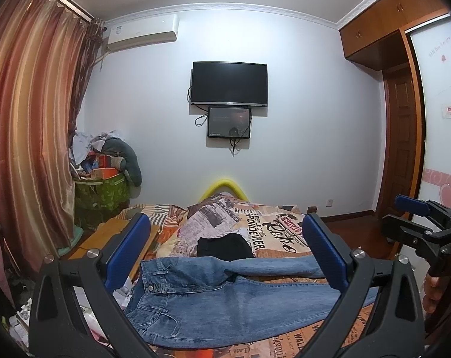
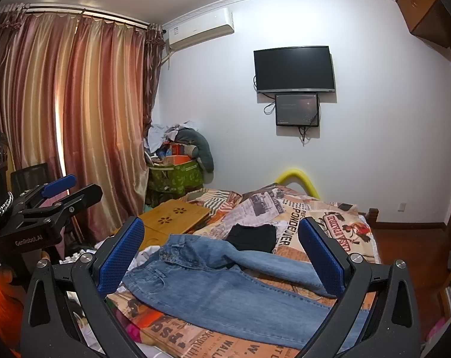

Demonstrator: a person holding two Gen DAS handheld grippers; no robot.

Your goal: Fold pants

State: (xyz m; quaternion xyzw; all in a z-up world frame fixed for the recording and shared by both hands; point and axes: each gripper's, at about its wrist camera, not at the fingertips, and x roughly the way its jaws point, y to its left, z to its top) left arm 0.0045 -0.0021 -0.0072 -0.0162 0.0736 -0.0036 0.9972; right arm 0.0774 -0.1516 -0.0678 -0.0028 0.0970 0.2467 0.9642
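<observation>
Blue jeans (image 1: 213,295) lie spread on the bed, waistband to the left, both legs running right; they also show in the right wrist view (image 2: 225,286). My left gripper (image 1: 225,238) is open and empty, held above the jeans, its blue pads (image 1: 127,250) wide apart. My right gripper (image 2: 222,241) is open and empty, also above the jeans. The right gripper shows at the right edge of the left wrist view (image 1: 416,217); the left gripper shows at the left of the right wrist view (image 2: 67,191).
A black folded garment (image 1: 225,246) lies behind the jeans on the newspaper-print bedspread (image 1: 273,226). A wooden lap table (image 2: 171,217) sits at the bed's left. A green basket of clutter (image 1: 101,191), curtains (image 1: 31,119) and a wall TV (image 1: 229,83) stand beyond.
</observation>
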